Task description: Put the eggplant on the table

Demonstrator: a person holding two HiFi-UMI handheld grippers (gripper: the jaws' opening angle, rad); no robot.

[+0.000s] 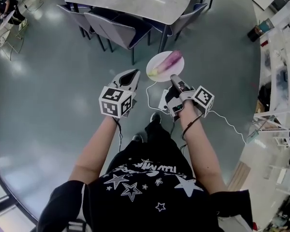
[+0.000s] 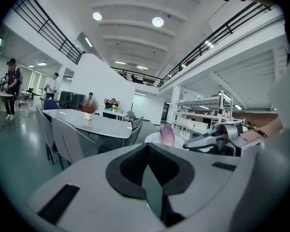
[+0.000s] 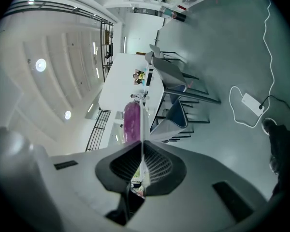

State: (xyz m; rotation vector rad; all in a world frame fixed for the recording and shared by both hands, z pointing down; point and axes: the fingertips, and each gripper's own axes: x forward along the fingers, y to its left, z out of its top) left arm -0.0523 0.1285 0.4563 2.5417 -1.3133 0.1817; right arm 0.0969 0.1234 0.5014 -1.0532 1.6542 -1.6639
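Head view. Right gripper (image 1: 174, 77) is pinching the near rim of a round, thin white plate (image 1: 160, 57), held out level over the smooth grey-green floor (image 1: 53, 91). Its own view shows the rim edge-on as a thin white line running between the ribbed dark pads.

Eggplant (image 1: 168, 62) lies on the plate, not on the table. It is long and rounded with a glossy purple skin that pales to yellow-green at the end toward 7 o'clock. The other end points to 1 o'clock.

Left gripper (image 1: 133, 74) sits at 9 o'clock of the plate, just beside it and apart. Its jaws are pressed together with nothing between them.

Table (image 1: 135, 1) is at 12 o'clock, well beyond the plate. It has a pale, stone-like top with rounded corners and a small pot on it. Grey padded chairs (image 1: 117, 29) on thin dark legs are tucked along its near side.
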